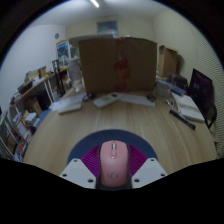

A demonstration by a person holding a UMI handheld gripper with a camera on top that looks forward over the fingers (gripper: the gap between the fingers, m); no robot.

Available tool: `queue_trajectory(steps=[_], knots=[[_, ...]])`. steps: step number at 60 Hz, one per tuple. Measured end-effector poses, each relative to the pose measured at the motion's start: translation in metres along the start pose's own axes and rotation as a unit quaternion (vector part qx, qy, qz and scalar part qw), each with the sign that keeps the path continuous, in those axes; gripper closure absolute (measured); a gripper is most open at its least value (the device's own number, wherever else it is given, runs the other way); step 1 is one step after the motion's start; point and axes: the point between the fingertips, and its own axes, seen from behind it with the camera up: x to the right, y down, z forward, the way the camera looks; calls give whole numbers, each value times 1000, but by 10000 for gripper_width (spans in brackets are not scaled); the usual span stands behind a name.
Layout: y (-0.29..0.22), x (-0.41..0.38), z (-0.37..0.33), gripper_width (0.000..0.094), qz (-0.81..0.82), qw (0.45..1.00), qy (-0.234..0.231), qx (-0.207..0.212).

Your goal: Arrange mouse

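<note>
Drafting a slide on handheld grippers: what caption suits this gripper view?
Handheld gripper holds a pink mouse between its fingers above a round wooden table.

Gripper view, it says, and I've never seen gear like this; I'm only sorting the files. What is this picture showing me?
The camera rides on a handheld grasping tool that a person carries; no robot arm is involved. It looks forward along the tool's two fingers, which show nearest the lens. Between them sits a pink computer mouse, and both fingers appear to press on its sides, so it seems held. Below and beyond lies a round wooden table. At its far edge stands a large cardboard box, with a keyboard to one side and a dark laptop to the other. Shelves and clutter fill the room behind.
</note>
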Motion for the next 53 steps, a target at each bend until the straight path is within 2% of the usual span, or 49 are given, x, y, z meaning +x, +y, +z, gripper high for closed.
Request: queue_trajectory(steps=[3,4,14,15,16,22,29,36,45,53], knots=[[21,4,8,578,-9,1000,12,-20],[15,5,10,583,-16,1000,13,-2],[17,5,10,422,-21,999,14,-25],[19,4,9,342,-18,999,14,-30],[21,4,8,336,-14,999,13,-37],[25,-1,-16,77,6,998,3,-59],[18,-2,-72,107,-4,999,4,-49],[26,-5,-148,96,-3,999,-2,-42],[55,13,-229,96,30,998,15,-53],[82,42,-265,103,72,994,40,-72]])
